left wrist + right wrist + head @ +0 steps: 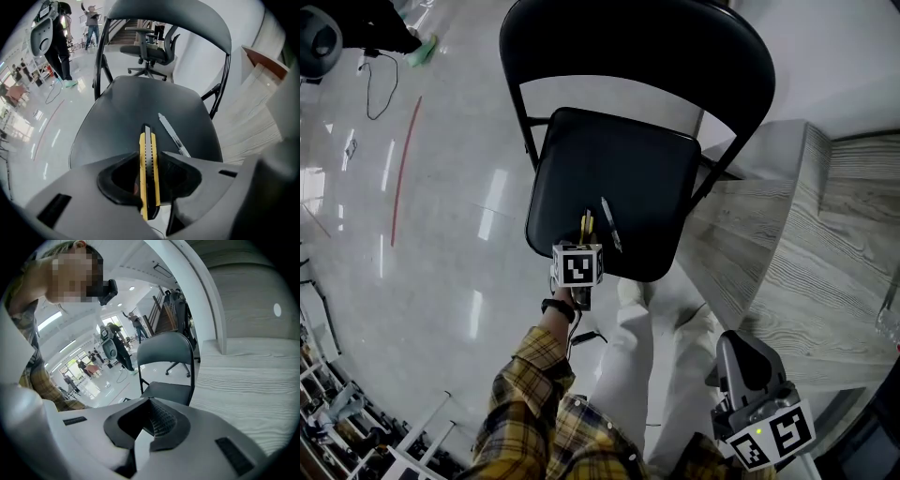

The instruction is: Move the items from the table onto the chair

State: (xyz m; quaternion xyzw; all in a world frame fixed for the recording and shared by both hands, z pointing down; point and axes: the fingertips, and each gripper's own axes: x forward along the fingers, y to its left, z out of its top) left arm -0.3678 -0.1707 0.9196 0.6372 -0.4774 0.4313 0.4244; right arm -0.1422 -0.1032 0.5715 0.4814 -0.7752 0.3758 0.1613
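My left gripper is shut on a yellow utility knife, held lengthwise just above the front edge of the black folding chair's seat. In the left gripper view the knife stands on edge between the pads and points toward the chair back. A slim silver pen-like tool lies on the seat just right of the knife, also seen as the silver tool in the left gripper view. My right gripper is shut with nothing in it, low beside the wooden table.
The grey wood-grain table stands right of the chair. The person's light trousers fill the gap between chair and table. Glossy floor spreads to the left, with a cable and an office chair farther off.
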